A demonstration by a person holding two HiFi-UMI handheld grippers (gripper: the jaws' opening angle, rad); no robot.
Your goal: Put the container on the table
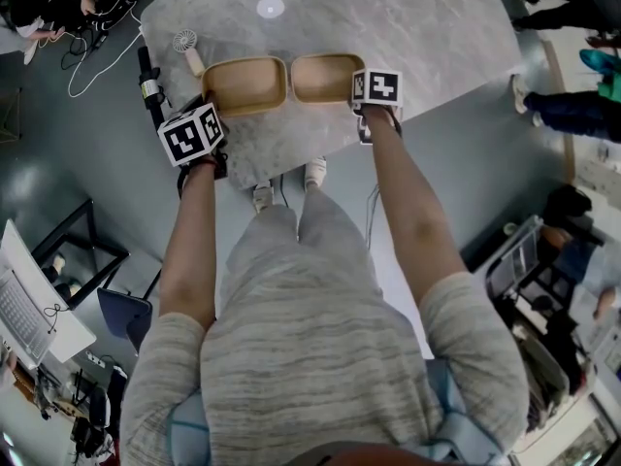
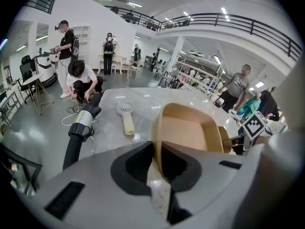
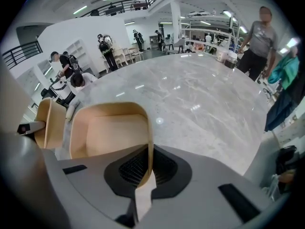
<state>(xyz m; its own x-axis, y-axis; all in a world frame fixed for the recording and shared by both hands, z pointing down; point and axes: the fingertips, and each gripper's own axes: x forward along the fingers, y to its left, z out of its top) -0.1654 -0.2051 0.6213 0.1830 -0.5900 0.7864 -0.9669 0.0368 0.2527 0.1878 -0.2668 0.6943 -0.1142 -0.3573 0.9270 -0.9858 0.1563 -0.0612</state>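
Note:
Two tan open containers lie side by side over the near part of the marble table (image 1: 408,27). The left container (image 1: 245,85) has its near-left wall (image 2: 157,128) between the jaws of my left gripper (image 1: 207,105) (image 2: 157,162), which is shut on it. Shut on the right container's (image 1: 326,76) right-hand wall (image 3: 147,128) is my right gripper (image 1: 361,93) (image 3: 148,168). Both containers look empty inside. I cannot tell whether their bottoms touch the tabletop.
A small cream hand-held fan (image 1: 186,47) (image 2: 125,117) lies on the table left of the containers. A black rod with a yellow label (image 1: 147,83) (image 2: 81,128) stands off the table's left edge. People are around the table's far sides.

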